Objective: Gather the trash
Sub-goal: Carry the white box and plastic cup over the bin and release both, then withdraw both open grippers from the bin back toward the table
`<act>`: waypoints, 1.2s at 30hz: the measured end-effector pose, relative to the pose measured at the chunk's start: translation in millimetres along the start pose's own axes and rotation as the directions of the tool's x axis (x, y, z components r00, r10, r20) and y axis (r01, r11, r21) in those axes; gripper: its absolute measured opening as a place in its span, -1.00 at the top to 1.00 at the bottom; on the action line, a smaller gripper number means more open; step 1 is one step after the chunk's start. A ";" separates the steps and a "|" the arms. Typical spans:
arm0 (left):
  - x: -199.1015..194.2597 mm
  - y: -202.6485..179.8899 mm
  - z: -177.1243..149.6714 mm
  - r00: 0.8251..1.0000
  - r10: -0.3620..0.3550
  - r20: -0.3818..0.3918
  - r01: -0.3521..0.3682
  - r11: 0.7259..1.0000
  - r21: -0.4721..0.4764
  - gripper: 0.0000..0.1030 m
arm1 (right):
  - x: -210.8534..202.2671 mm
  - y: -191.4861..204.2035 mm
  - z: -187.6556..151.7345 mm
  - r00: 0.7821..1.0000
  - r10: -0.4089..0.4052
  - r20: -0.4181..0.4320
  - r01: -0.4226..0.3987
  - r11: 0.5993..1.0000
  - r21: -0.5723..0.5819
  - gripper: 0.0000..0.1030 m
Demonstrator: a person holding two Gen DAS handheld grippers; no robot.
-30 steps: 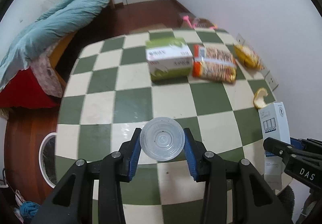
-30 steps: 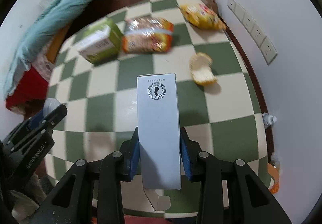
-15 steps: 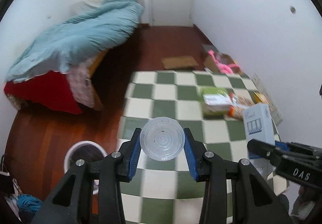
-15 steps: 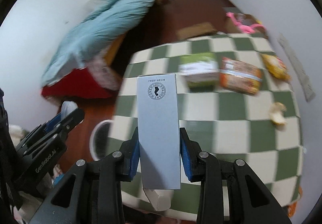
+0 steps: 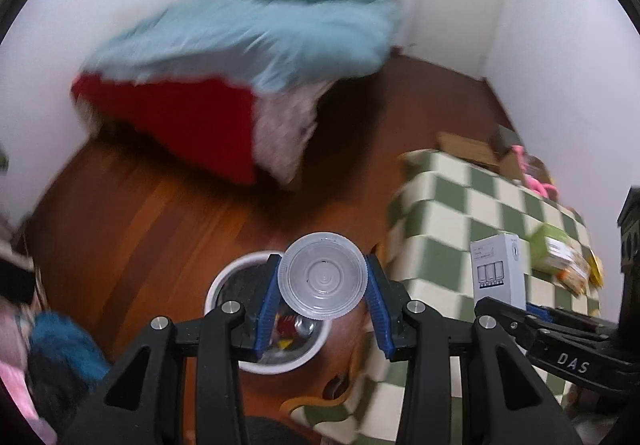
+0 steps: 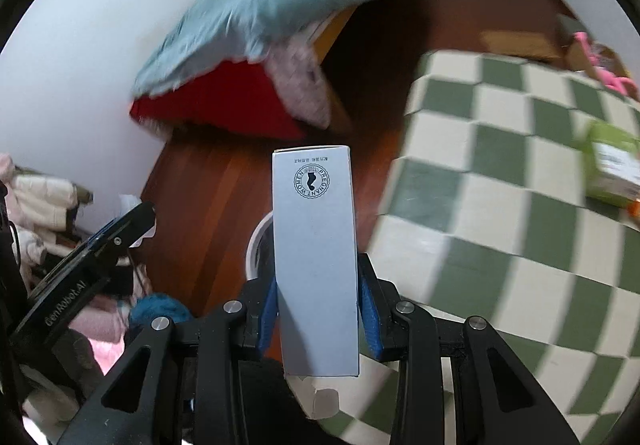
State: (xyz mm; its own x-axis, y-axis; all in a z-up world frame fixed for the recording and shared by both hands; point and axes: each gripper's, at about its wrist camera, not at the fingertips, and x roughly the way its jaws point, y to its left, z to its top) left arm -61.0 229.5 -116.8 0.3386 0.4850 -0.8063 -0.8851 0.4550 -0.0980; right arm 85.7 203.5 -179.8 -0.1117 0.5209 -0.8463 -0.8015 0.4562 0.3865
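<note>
Right now my left gripper (image 5: pixel 322 281), clamping the clear plastic cup (image 5: pixel 322 280), sits directly over the white bin (image 5: pixel 224 281) on the floor, nearer than my right gripper (image 6: pixel 316 305) gripping the grey carton (image 6: pixel 315 245) lengthwise.

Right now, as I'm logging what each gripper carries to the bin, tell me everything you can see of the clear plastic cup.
The clear plastic cup is round, translucent and ribbed at its rim, with concentric rings on the face turned to the camera. It looks empty. It lies sideways, pinched at its sides between the blue pads of the left gripper, held in the air over the white trash bin on the wooden floor.
</note>
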 end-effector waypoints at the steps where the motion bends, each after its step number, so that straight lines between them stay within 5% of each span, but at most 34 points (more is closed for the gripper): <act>1: 11.1 18.0 -0.9 1.000 0.004 -0.027 -0.005 0.999 -0.035 0.29 | 19.8 8.5 2.3 1.000 0.004 -0.027 -0.004 1.000 -0.007 0.27; 6: 72.8 90.9 -13.1 0.984 -0.009 -0.177 -0.023 0.984 -0.178 0.29 | 116.8 32.1 10.4 0.986 -0.004 -0.169 -0.001 0.999 -0.032 0.27; 15: 148.4 143.9 -38.1 0.928 -0.107 -0.356 -0.008 0.951 -0.308 0.24 | 245.4 49.6 22.5 0.937 -0.080 -0.340 0.054 0.995 -0.084 0.24; 17: 152.3 150.6 -43.4 0.923 -0.103 -0.370 -0.023 0.947 -0.320 -0.06 | 265.9 50.2 27.8 0.926 -0.077 -0.369 0.048 0.995 -0.087 0.21; 19: 152.0 158.8 -49.1 0.926 -0.093 -0.366 -0.042 0.938 -0.344 -0.67 | 279.7 49.0 32.1 0.921 -0.087 -0.380 0.055 0.994 -0.094 -0.13; 21: 150.7 166.8 -53.2 0.926 -0.076 -0.369 -0.064 0.933 -0.353 -0.76 | 286.0 47.7 34.4 0.923 -0.074 -0.378 0.044 0.995 -0.089 -0.79; 23: 148.6 173.4 -57.7 0.924 -0.035 -0.381 -0.107 0.933 -0.344 -0.78 | 288.5 48.6 35.2 0.923 -0.097 -0.373 0.062 0.992 -0.105 -0.91; 30: 125.1 173.9 -72.3 0.924 0.151 -0.351 -0.252 0.932 -0.261 -0.80 | 270.6 60.1 24.0 0.917 -0.188 -0.351 0.130 0.975 -0.181 -1.00; 36: 109.1 161.5 -73.6 0.925 0.198 -0.325 -0.274 0.939 -0.208 -0.80 | 241.4 66.8 4.1 0.912 -0.255 -0.322 0.182 0.953 -0.241 -1.00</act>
State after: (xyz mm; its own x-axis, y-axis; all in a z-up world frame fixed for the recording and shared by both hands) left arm -190.5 300.9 -263.5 0.0345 0.2959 -0.9546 -0.9902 0.1395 0.0075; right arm 7.5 362.7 -356.8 -0.0864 0.1261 -0.9882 -0.9261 0.3556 0.1263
